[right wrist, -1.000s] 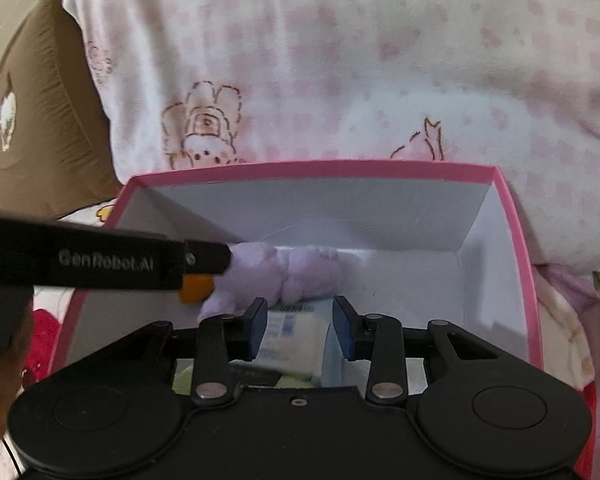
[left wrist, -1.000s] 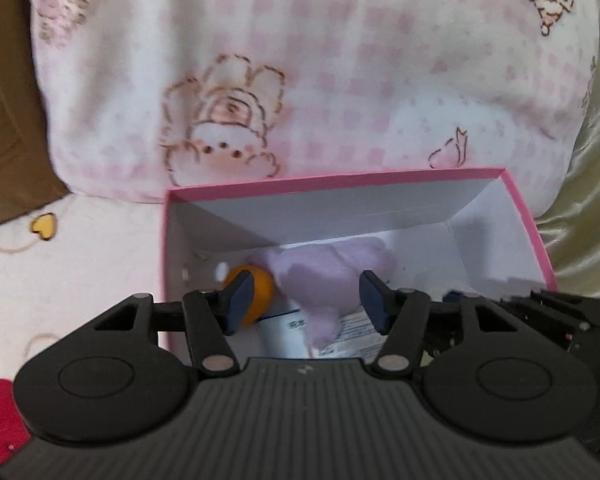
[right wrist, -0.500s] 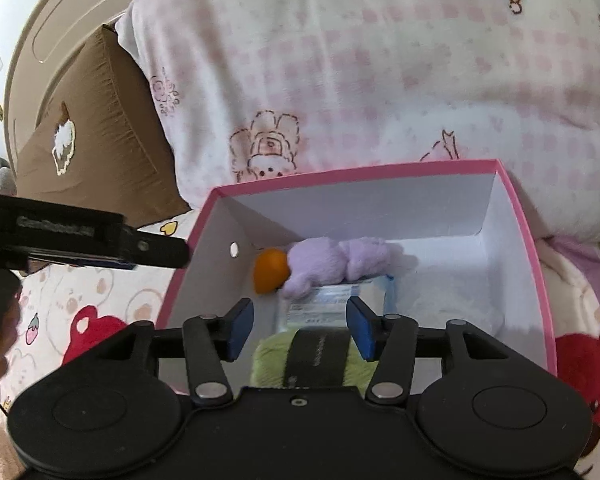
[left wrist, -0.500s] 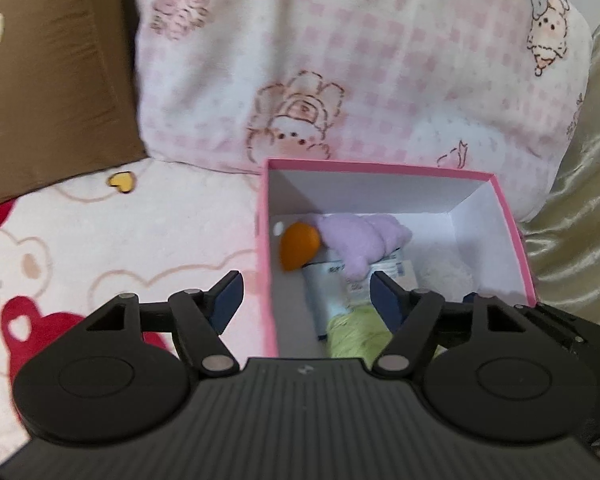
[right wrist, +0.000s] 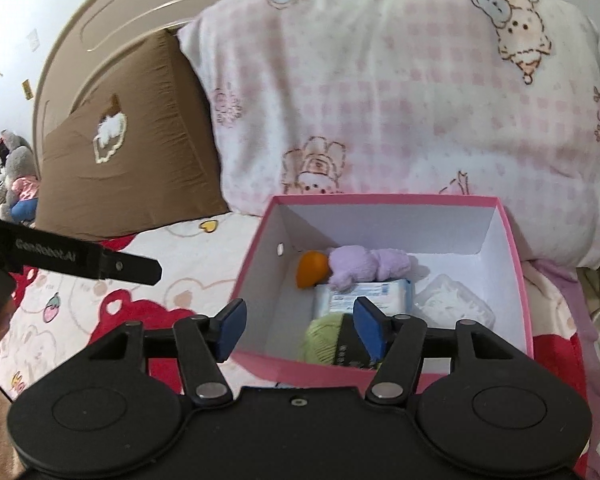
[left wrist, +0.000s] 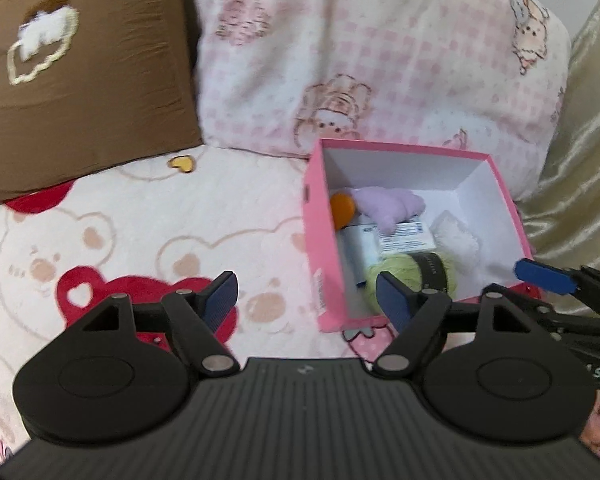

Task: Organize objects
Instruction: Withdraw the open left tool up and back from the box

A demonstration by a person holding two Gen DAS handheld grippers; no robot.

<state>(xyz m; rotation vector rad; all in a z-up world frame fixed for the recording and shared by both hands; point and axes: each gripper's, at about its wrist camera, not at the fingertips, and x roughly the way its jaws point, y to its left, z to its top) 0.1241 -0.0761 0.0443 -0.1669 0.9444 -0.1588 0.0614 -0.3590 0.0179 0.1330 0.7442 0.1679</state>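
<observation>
Both claws hang empty above the bed, the left claw (left wrist: 304, 296) and right claw (right wrist: 300, 326) with jaws opening. The pink cardboard box (right wrist: 516, 280) sits against the pink checked pillow (right wrist: 380, 100), holding a green yarn ball (right wrist: 320, 340), purple plush toy (right wrist: 364, 264) and orange ball (right wrist: 310, 268). On soft bedding, a stray nudge could tip it.

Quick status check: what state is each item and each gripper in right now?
Pink box: open, no lid.
Purple plush: inside box, lying on tissue pack.
Orange ball: inside, left corner.
Green yarn: inside, near wall.
Left gripper: opening, empty.
Right gripper: opening, empty.
</observation>
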